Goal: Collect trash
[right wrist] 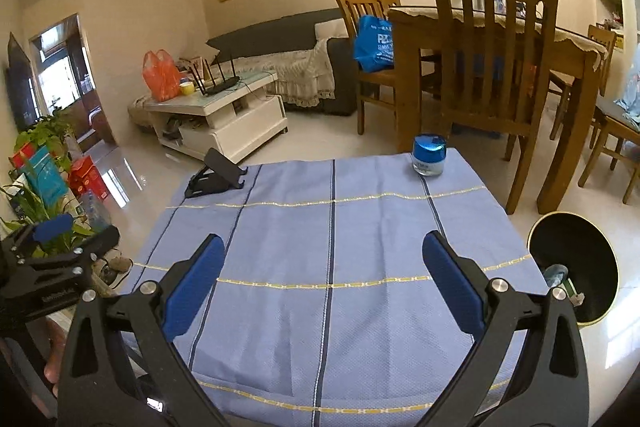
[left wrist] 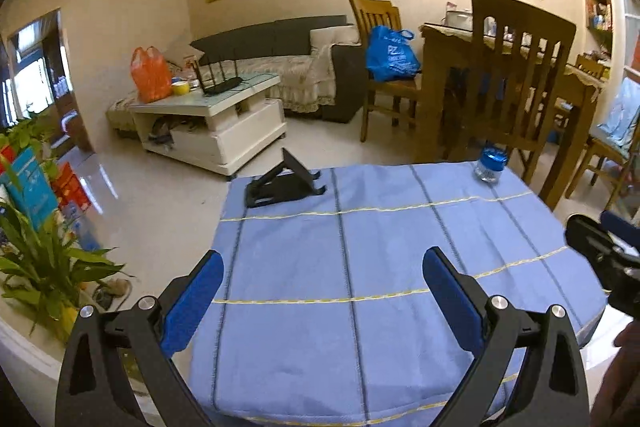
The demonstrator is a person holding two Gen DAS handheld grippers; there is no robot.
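Both the left gripper (left wrist: 322, 279) and right gripper (right wrist: 322, 269) were held spread wide and empty above the blue tablecloth (right wrist: 332, 267); trash was seen already inside the black bin (right wrist: 576, 251), lower right.

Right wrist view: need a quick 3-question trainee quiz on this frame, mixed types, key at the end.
1. True or false: both tools, left tool and right tool, hold trash.
2. Where does the bin stand? A) on the tablecloth B) on the floor beside the table C) on a chair
3. Fill in: the jar has a ____ lid.

Key: 1 false, both are open and empty. 2 B. 3 blue.
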